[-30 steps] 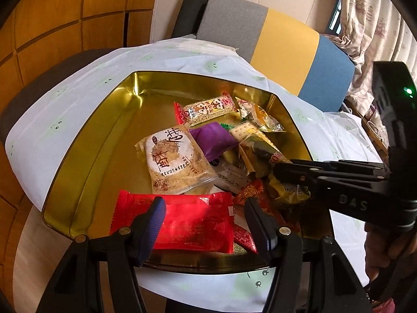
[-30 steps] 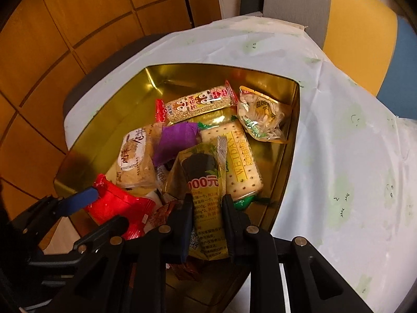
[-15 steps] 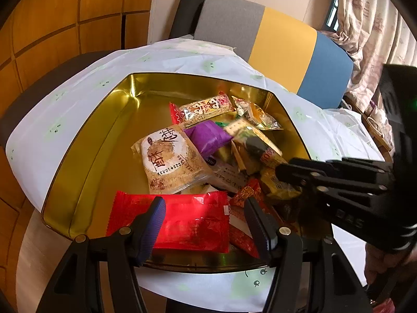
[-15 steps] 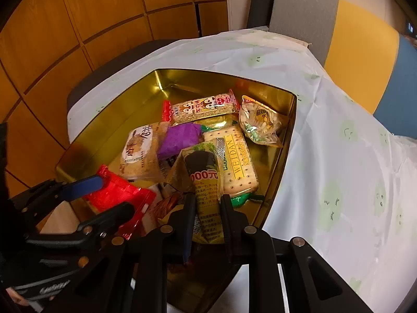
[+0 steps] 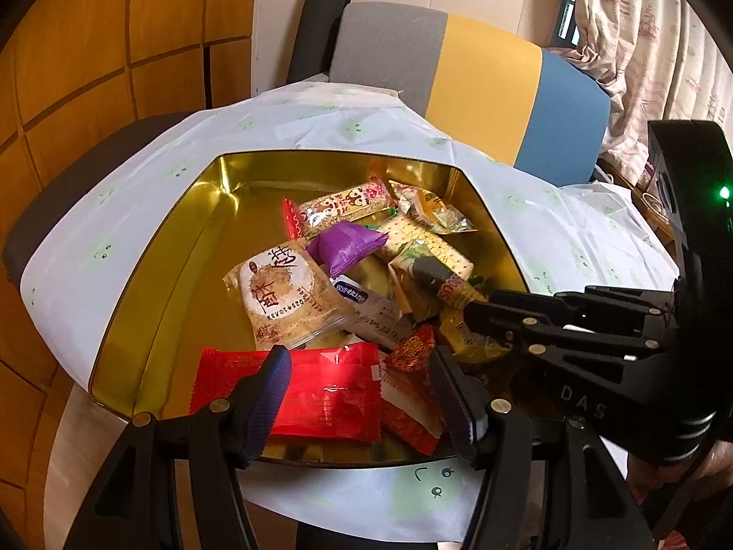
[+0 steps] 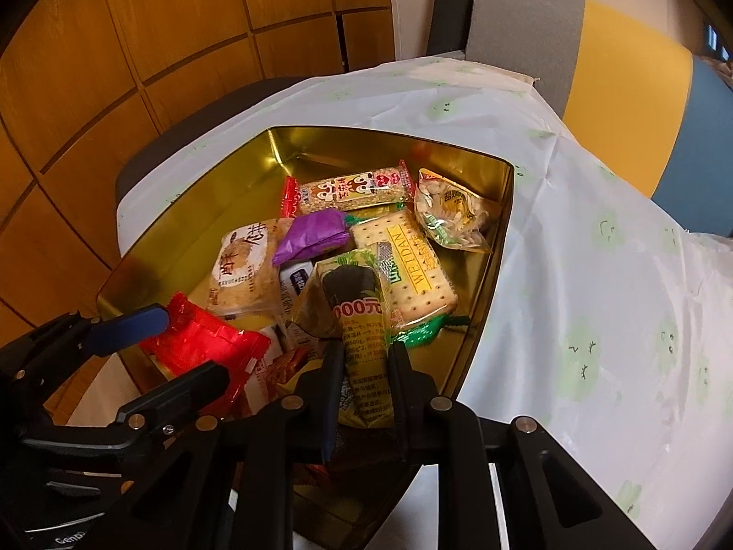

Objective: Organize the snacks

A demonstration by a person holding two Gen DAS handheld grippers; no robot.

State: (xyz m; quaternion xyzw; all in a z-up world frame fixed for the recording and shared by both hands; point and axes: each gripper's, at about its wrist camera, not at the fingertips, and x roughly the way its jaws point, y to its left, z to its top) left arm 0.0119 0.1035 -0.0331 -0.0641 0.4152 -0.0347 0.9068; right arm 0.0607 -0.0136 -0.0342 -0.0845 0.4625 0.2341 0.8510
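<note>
Right gripper (image 6: 365, 378) clamped on yellow-green snack packet (image 6: 359, 321) over gold tin (image 6: 497, 247). Left gripper (image 5: 362, 394) wide open, straddling red packet (image 5: 330, 394), not gripping.

both wrist views look down and forward from the near edge of the gold tin (image 5: 151, 275), close in. left view sits near-left, right view near-right. shared: the tin (image 6: 497, 247) interior, white tablecloth (image 5: 114, 229), far chair (image 6: 527, 27).
</note>
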